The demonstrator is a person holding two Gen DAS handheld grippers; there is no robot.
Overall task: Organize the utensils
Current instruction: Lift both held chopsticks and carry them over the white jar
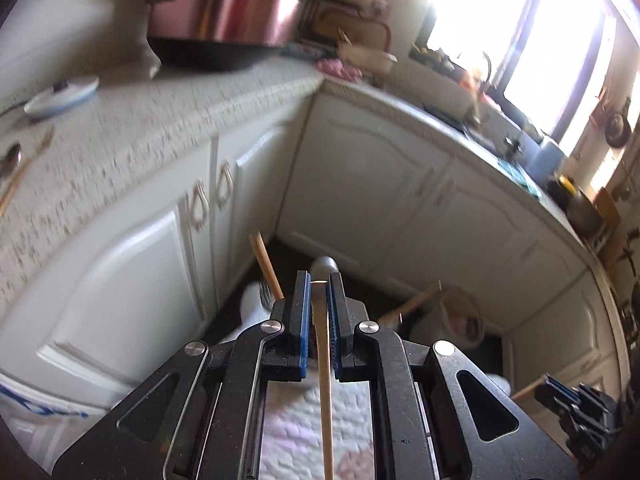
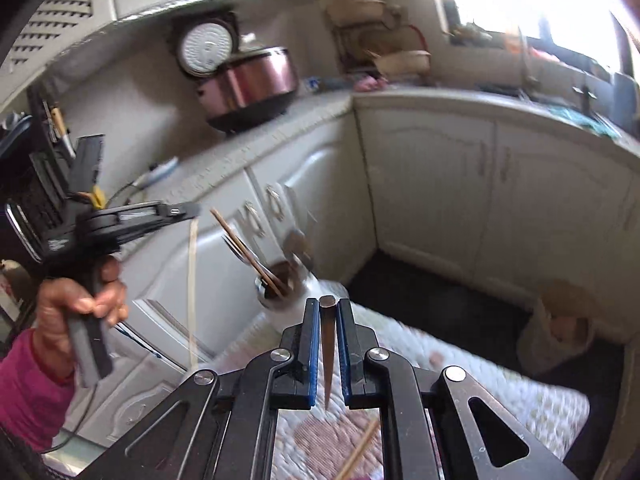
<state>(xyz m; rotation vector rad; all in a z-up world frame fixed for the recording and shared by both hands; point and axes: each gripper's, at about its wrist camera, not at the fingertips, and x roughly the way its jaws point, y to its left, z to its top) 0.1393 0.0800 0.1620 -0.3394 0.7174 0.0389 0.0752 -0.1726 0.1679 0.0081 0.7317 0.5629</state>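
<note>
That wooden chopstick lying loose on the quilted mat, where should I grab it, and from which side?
Grip the wooden chopstick on its visible shaft, coming down from above with the jaws across its length. It lies flat and slanted on the quilted mat, too thin to catch from the side; its lower end is out of view.

glossy metal cooker point(image 1: 224, 20), wooden chopstick point(image 1: 325, 380).

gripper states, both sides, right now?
Left gripper: shut on a light wooden chopstick.
Right gripper: shut on a dark chopstick.
</note>
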